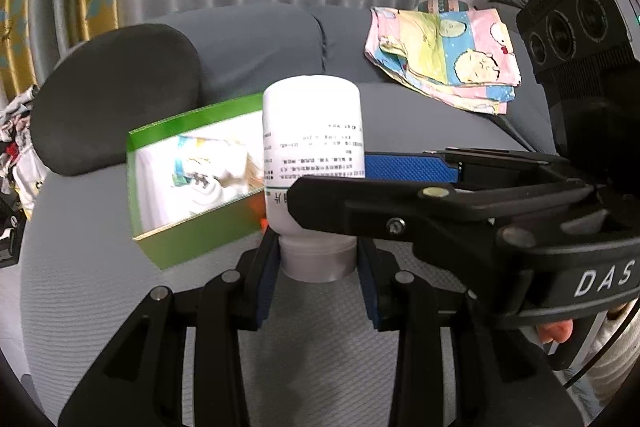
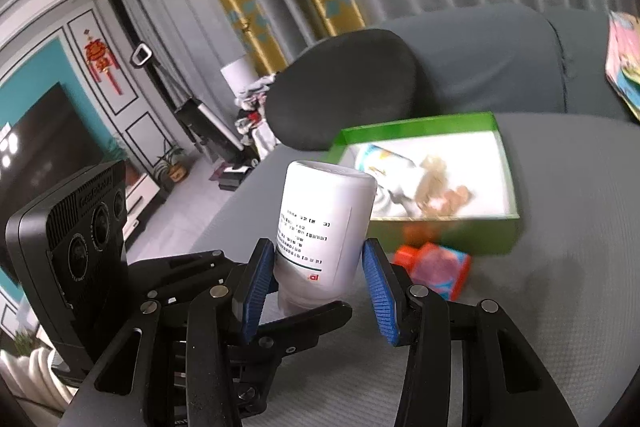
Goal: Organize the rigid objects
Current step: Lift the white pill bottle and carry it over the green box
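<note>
A white bottle (image 1: 312, 131) with printed text hangs upside down above the grey sofa seat (image 1: 100, 267). My left gripper (image 1: 318, 269) is shut on its cap (image 1: 318, 261) from below, blue pads on both sides. My right gripper (image 2: 318, 277) comes in from the right in the left wrist view and is shut across the bottle's (image 2: 324, 219) body. One left finger (image 2: 308, 313) shows under the bottle in the right wrist view. Behind stands an open green box (image 1: 160, 143) (image 2: 420, 127) with a white inside and small items in it.
An orange and pink toy (image 2: 436, 271) lies on the seat in front of the box. A dark cushion (image 1: 116, 95) (image 2: 344, 83) leans on the sofa back. A colourful folded cloth (image 1: 444, 59) rests to the right. Clothes pile (image 2: 252, 107) and a TV (image 2: 44, 143) lie beyond the sofa.
</note>
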A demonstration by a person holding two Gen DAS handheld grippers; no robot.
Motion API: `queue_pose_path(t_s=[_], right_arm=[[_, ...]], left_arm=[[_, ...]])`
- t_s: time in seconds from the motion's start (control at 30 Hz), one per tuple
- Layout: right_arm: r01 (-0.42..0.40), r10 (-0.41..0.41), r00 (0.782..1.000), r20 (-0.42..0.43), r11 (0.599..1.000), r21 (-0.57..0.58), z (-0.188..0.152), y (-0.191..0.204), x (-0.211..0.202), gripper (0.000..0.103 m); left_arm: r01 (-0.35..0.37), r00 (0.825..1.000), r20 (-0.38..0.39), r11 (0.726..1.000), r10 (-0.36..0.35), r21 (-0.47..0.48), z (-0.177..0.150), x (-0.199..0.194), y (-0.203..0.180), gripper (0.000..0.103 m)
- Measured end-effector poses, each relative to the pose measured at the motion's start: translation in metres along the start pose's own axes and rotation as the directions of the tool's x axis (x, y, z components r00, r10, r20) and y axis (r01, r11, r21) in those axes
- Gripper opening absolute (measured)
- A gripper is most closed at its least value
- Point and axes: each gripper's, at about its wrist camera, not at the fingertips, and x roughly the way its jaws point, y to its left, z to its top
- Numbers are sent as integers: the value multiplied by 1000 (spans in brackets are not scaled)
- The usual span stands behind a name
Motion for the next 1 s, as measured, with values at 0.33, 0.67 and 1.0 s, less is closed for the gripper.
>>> queue_pose_path(t_s=[0.33, 0.67, 1.0], right_arm=[[-3, 4, 1000, 24, 1000, -31, 29, 18, 15, 48], [6, -4, 999, 51, 999, -40, 63, 13, 27, 48], [0, 0, 999, 35, 1000, -2, 92, -13, 62, 48]], left_arm=[[-4, 999, 44, 1000, 5, -21, 15, -12, 23, 35], [-9, 999, 46, 1000, 10, -16, 43, -4, 38, 35], [6, 1000, 16, 999, -5, -45, 62, 22, 63, 35]])
